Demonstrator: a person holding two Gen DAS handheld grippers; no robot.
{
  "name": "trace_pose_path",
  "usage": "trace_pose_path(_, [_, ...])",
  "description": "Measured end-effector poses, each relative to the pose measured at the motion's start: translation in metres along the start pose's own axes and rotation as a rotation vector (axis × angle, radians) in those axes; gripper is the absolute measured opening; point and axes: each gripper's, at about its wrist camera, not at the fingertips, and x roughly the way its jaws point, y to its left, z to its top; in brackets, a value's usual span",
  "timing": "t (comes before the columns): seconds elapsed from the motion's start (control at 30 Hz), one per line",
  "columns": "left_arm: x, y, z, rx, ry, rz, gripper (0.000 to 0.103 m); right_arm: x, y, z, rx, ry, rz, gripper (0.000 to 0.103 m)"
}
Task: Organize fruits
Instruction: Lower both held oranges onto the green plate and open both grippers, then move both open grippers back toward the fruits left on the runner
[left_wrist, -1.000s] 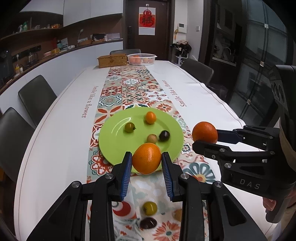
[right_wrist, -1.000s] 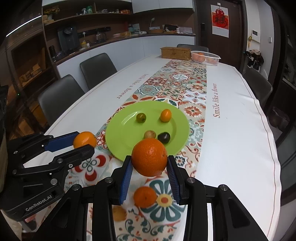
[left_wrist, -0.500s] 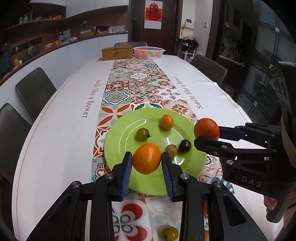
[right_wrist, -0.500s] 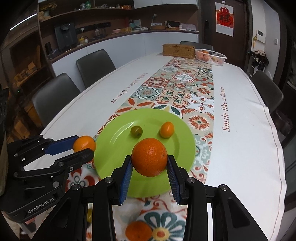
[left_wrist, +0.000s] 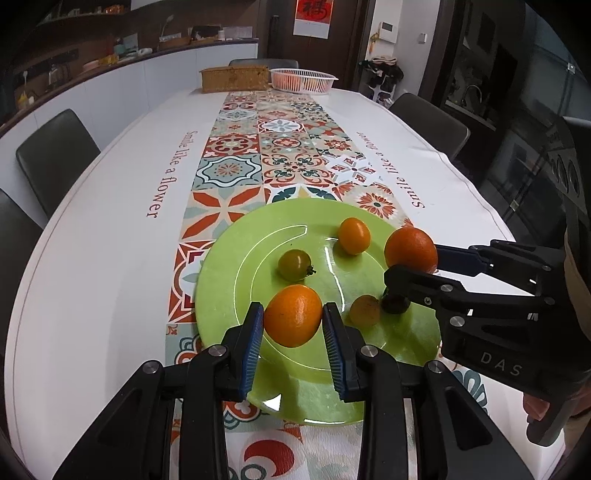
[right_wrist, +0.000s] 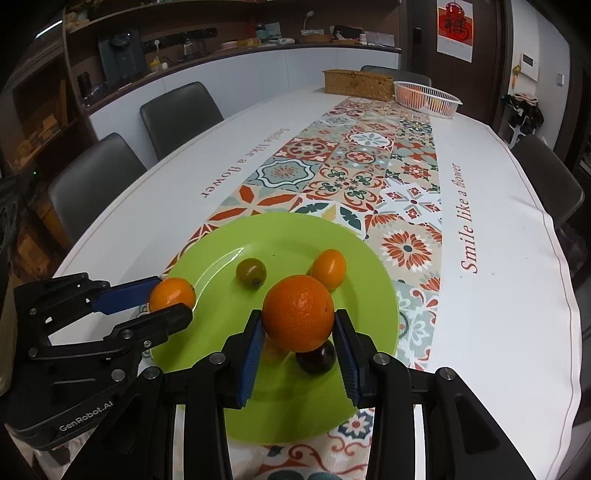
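Each gripper carries an orange above the green plate (left_wrist: 221, 295): the left gripper (left_wrist: 293, 326) has its jaws clamped on the smaller orange (left_wrist: 292, 315), the right gripper (right_wrist: 298, 332) on the larger orange (right_wrist: 297, 312). Four small fruits lie on the plate, one a green tomato (right_wrist: 251, 272). The plate rests on a patterned runner (right_wrist: 354, 173) along a white counter (right_wrist: 498, 295), with dark chairs (right_wrist: 181, 110) beside it and a white basket (right_wrist: 426, 98) at the far end.

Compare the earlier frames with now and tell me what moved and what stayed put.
Both grippers carried their oranges forward and down over the green plate: the left gripper with its orange, the right gripper with its orange. Nothing was released. The four small fruits on the plate, including the green tomato, stayed put.
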Motion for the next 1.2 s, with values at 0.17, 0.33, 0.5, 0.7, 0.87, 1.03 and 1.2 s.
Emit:
trace_pose_path(0.17, [-0.002,0.000,-0.003,0.012,-0.003,0.009,0.039,0.005,0.000,-0.002,-0.006,0.007,-0.009,0.039])
trace_pose_path(0.33, [-0.011,0.002,-0.008,0.009,-0.011,0.025,0.042,0.001,0.003,-0.005,-0.019,0.000,-0.032,0.041])
trace_pose_path(0.5, [-0.031,-0.002,-0.014,0.020,-0.038,0.063,0.043,-0.017,0.007,-0.011,-0.043,-0.027,-0.041,0.042])
trace_pose_path(0.7, [-0.066,-0.011,-0.022,0.020,-0.096,0.075,0.045,-0.052,0.015,-0.024,-0.052,-0.091,-0.053,0.052])
trace_pose_path(0.87, [-0.099,-0.021,-0.031,0.031,-0.160,0.070,0.049,-0.081,0.020,-0.036,-0.042,-0.128,-0.040,0.052])
trace_pose_path(1.03, [-0.126,-0.031,-0.041,0.042,-0.203,0.084,0.054,-0.110,0.028,-0.050,-0.035,-0.169,-0.035,0.052])
trace_pose_path(1.2, [-0.147,-0.037,-0.053,0.046,-0.233,0.098,0.059,-0.132,0.035,-0.063,-0.030,-0.193,-0.030,0.053])
